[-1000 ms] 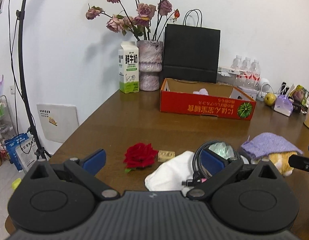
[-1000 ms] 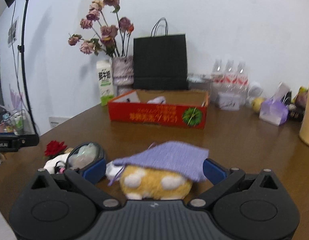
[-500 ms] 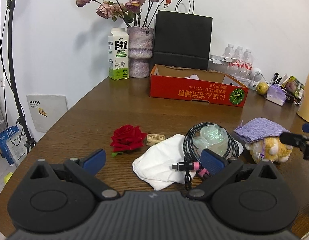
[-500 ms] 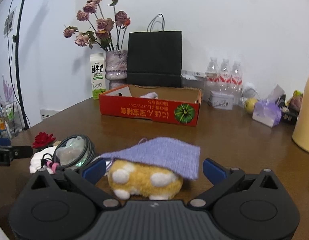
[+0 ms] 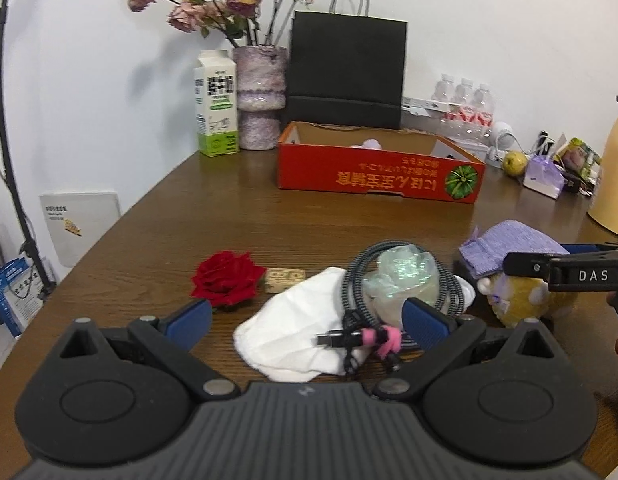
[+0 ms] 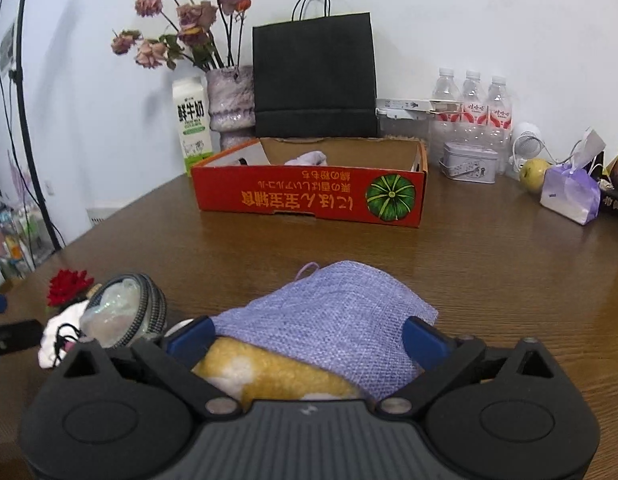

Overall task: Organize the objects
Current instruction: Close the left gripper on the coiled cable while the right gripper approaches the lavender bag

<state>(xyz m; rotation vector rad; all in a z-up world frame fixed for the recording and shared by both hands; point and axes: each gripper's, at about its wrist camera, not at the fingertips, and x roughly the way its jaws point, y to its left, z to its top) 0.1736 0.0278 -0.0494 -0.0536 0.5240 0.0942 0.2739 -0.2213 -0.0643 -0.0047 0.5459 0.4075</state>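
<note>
My right gripper [image 6: 307, 338] straddles a yellow-and-white plush toy [image 6: 269, 376] draped with a purple woven cloth [image 6: 329, 320]. Its jaws are closing, and the blue pads sit right at the cloth's edges without visibly squeezing it. My left gripper [image 5: 307, 320] is open above a white cloth [image 5: 293, 332], with a coiled braided cable [image 5: 357, 292] beside its right finger. The coil rings a crumpled clear plastic wad [image 5: 401, 280]. A red rose [image 5: 227, 278] and a small beige block [image 5: 285, 278] lie just past the left finger. The red cardboard box [image 6: 309, 196] stands farther back.
Behind the box stand a black paper bag [image 5: 345, 76], a vase of dried roses [image 5: 261, 96] and a milk carton [image 5: 215, 104]. Water bottles [image 6: 473, 100], a tin [image 6: 469, 162], a pear [image 6: 533, 172] and a purple tissue pack [image 6: 569, 196] crowd the back right. A lamp stand [image 5: 5, 120] rises at left.
Both grippers moved forward and down. The plush toy now sits deep between the right fingers, and the white cloth and cable lie closer under the left gripper.
</note>
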